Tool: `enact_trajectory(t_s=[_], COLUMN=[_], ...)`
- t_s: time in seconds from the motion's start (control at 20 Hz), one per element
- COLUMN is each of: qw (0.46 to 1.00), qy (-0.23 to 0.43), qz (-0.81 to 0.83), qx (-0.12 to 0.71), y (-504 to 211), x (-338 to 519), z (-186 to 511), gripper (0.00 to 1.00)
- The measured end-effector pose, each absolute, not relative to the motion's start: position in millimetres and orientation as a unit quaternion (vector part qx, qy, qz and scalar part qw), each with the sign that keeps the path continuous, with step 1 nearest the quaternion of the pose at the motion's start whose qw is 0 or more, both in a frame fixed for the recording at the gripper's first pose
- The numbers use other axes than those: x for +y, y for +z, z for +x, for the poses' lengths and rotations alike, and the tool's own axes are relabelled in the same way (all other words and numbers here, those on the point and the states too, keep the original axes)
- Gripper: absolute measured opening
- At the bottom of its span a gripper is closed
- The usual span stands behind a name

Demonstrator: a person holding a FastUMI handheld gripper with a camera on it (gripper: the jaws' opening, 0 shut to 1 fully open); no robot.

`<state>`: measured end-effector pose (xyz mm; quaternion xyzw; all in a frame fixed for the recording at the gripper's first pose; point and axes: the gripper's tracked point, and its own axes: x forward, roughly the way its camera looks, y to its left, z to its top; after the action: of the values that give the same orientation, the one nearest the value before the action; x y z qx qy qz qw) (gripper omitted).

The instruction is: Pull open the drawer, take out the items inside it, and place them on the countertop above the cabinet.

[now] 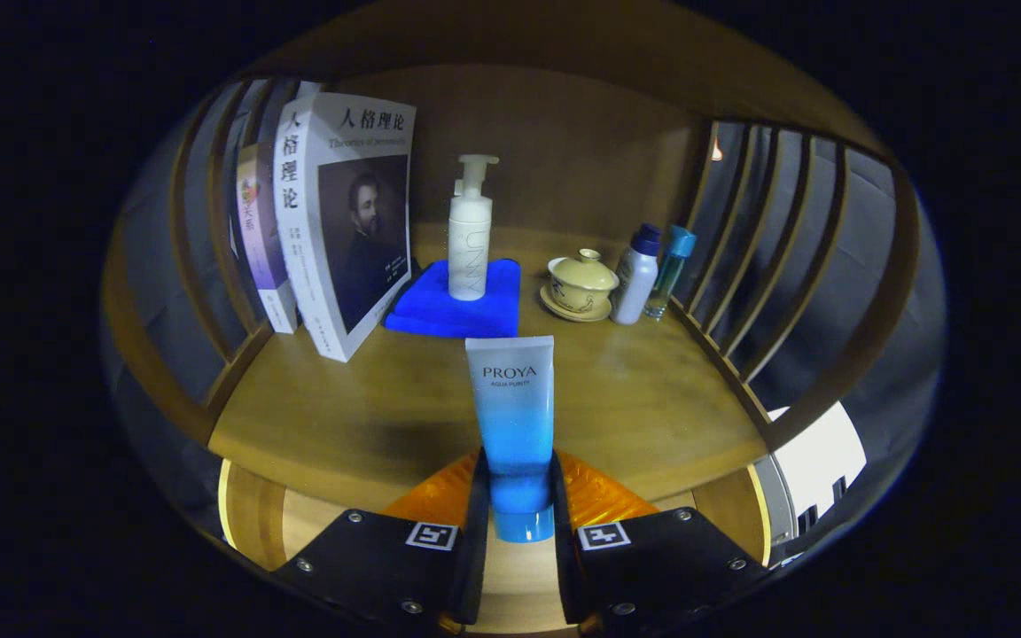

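level gripper (519, 509) fingers apparently clamped round upright blue tube (512, 416)

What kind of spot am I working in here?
Likely a home-style wooden cabinet top with slatted sides, judging by upright books, a pump bottle and a lidded teacup. The gripper jaws clamp a blue tube.

Wooden shelf (369, 416), slatted sides (785, 257), dim back panel (581, 159).
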<state>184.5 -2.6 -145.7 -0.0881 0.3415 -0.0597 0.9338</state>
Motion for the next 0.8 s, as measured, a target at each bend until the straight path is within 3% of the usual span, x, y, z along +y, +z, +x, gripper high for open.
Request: enact_trajectory(t_s=[0.65,0.75,0.8], qw=[0.937,0.946,0.954], qy=[0.002,0.002,0.007], qz=[-0.107,-0.105,-0.100], qx=[0.334,0.306,0.282], y=[-172,-152,-138], x=[-2,5,9], z=[225,215,207], gripper=[0.48,0.56,0.66])
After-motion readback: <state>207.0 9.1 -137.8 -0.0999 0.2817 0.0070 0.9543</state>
